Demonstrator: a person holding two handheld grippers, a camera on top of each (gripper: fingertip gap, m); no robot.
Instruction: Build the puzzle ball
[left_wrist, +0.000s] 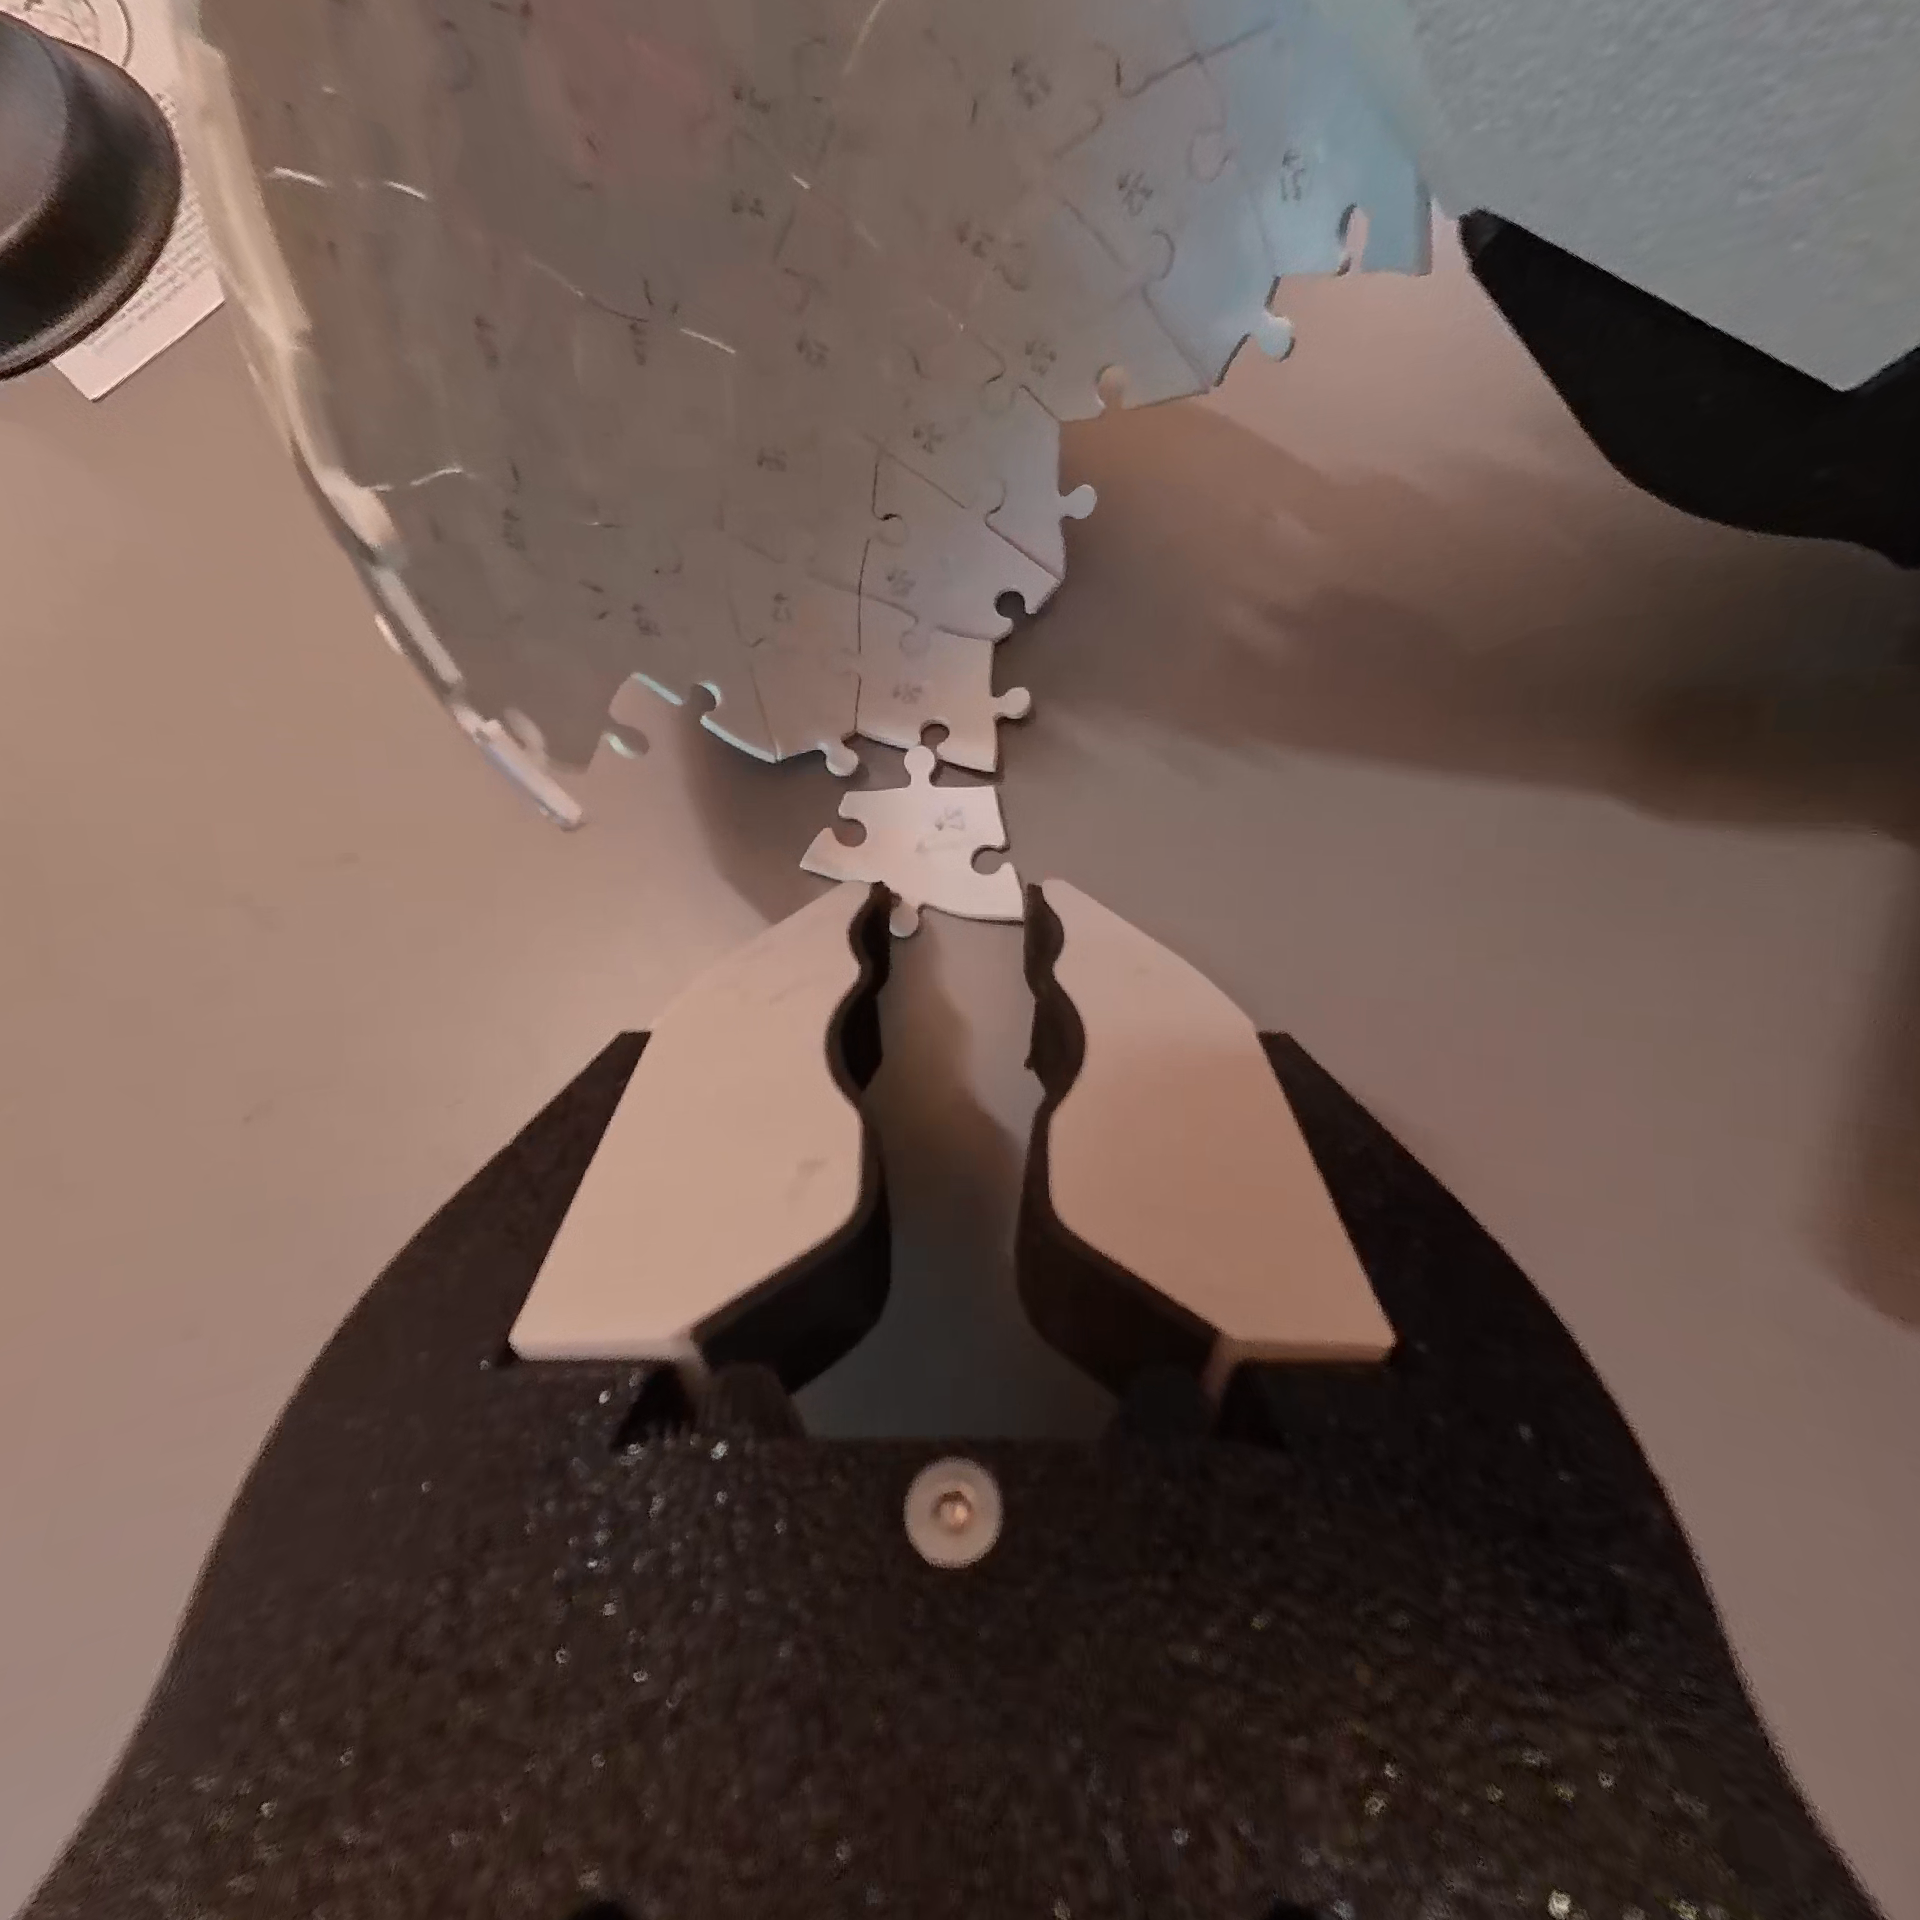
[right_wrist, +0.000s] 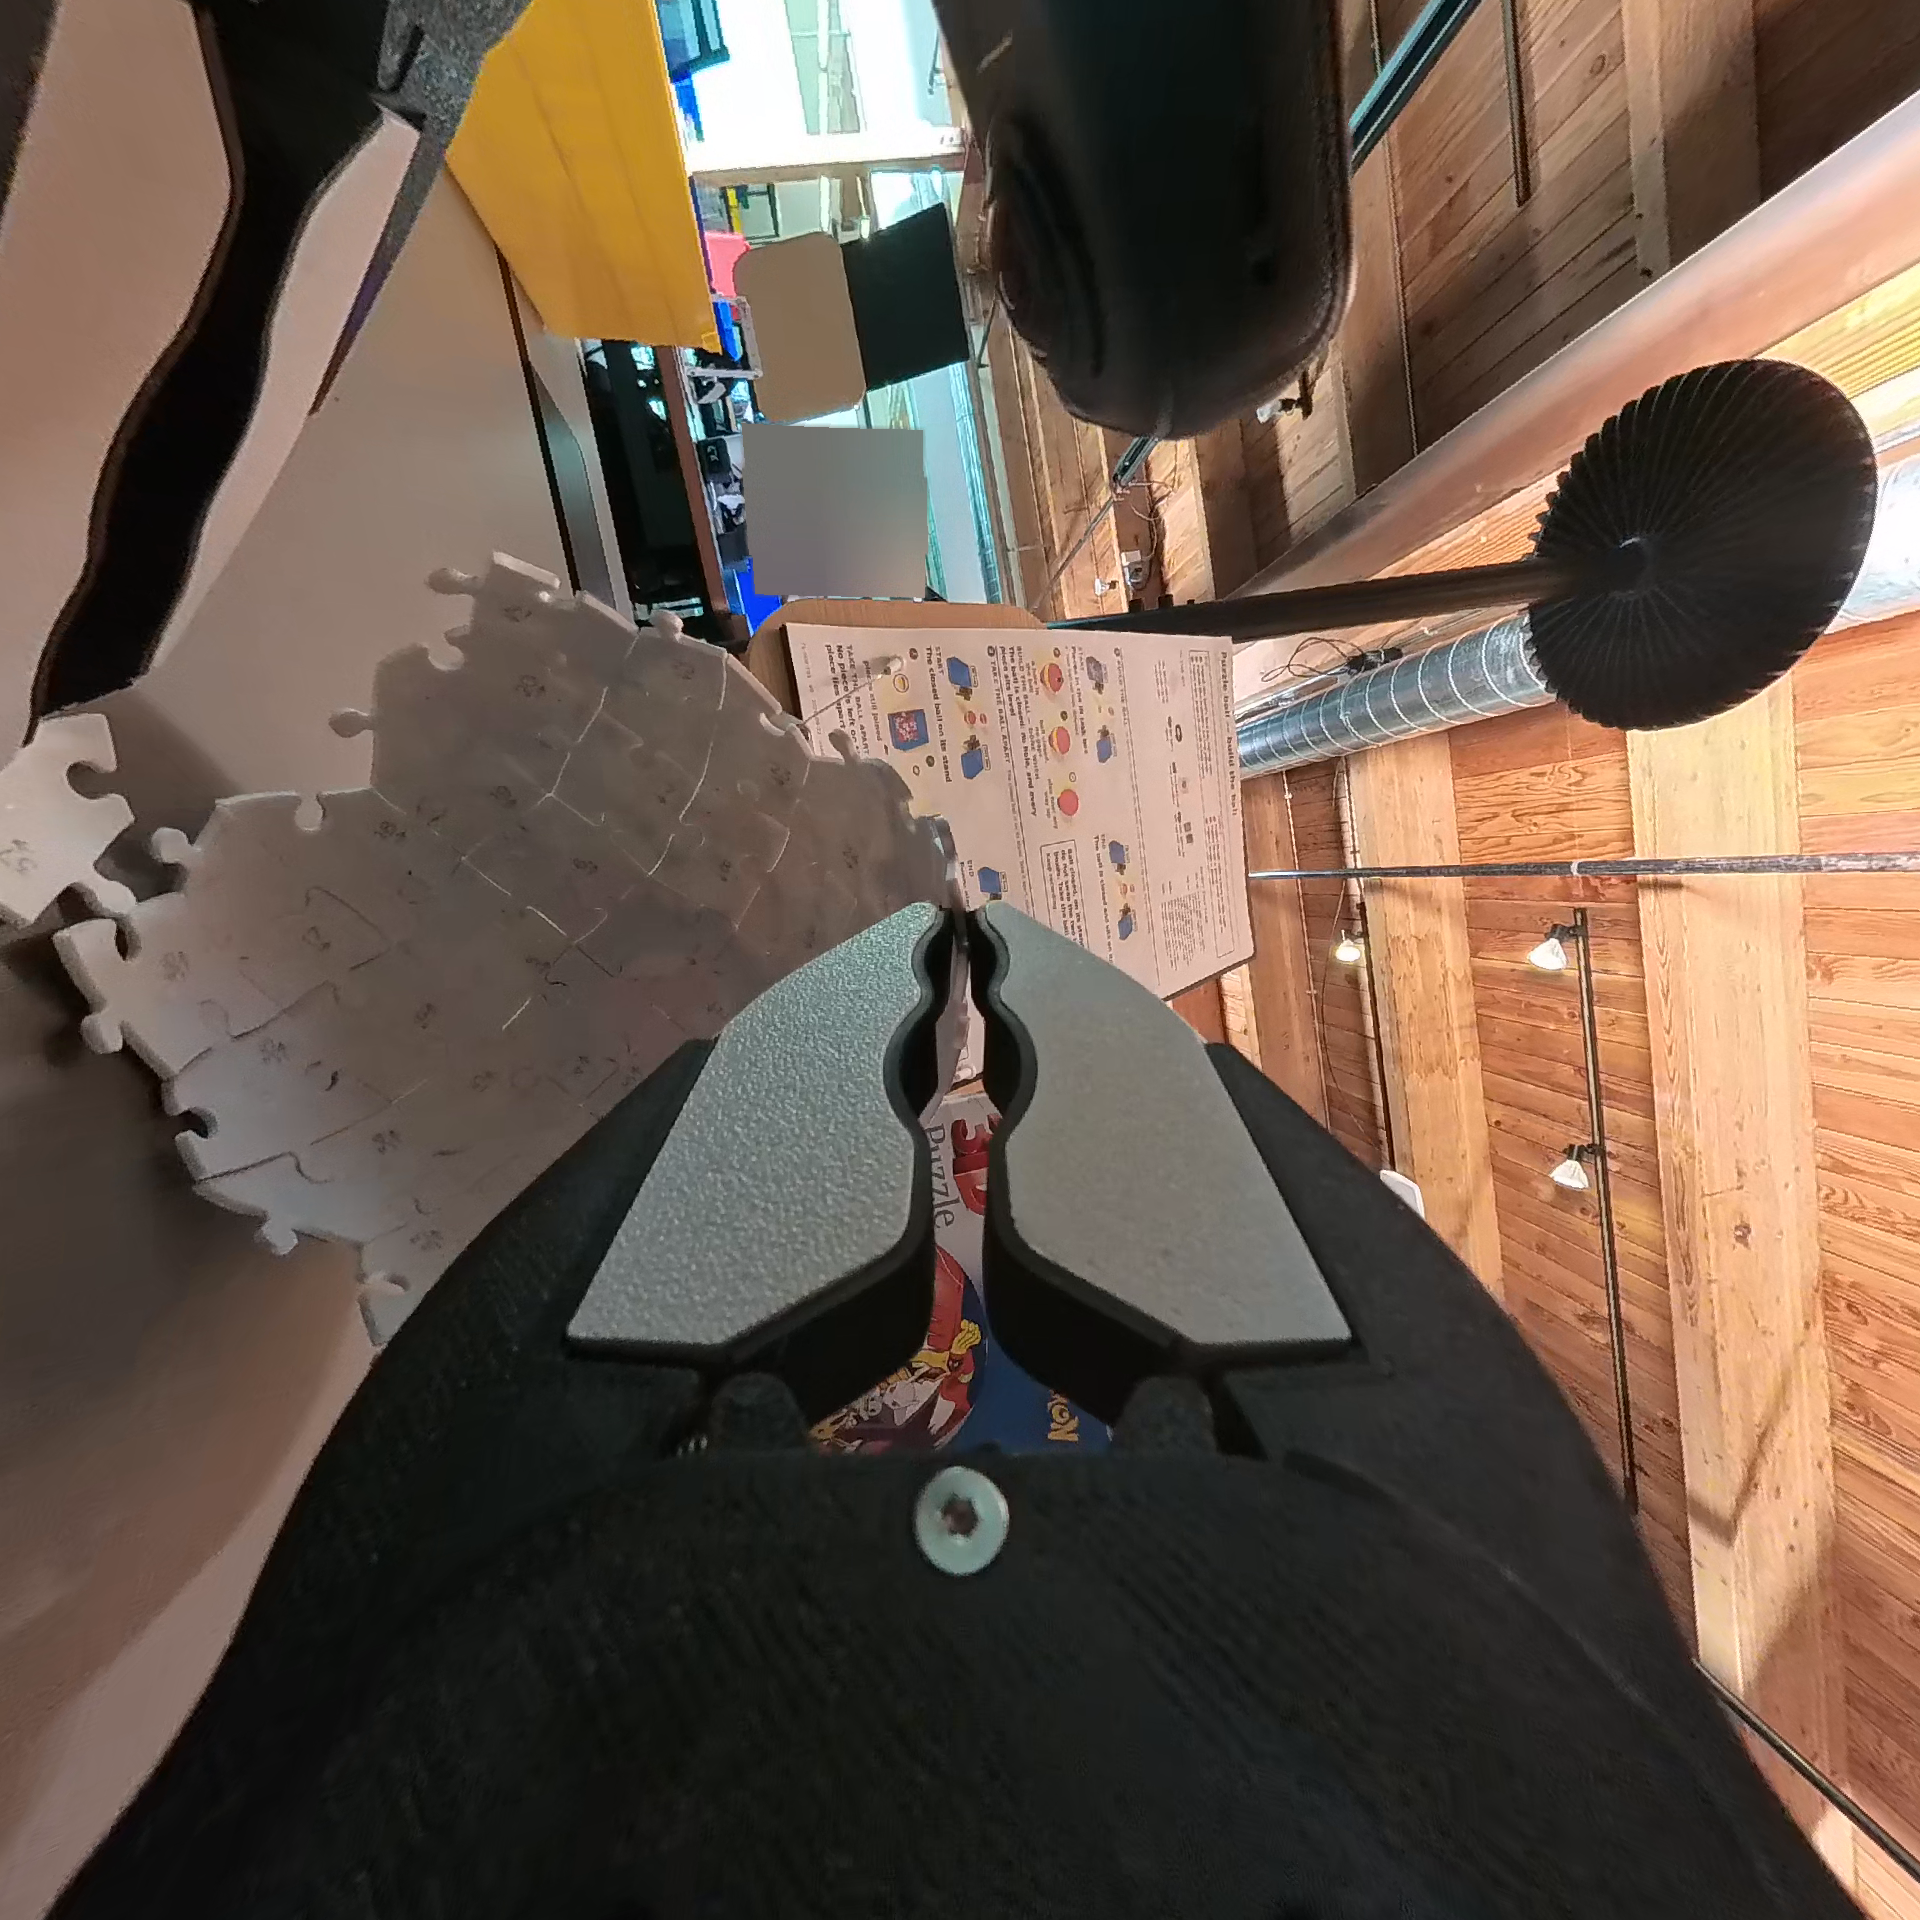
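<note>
Your right gripper (right_wrist: 964, 916) pinches the rim of the half-built puzzle ball (left_wrist: 665, 395), held above the bench (left_wrist: 260, 1039). Your left gripper (left_wrist: 961, 896), jaws spread, noses a loose piece (left_wrist: 920, 847) toward the shell's edge; misaligned tabs could pop neighbouring pieces apart.
</note>
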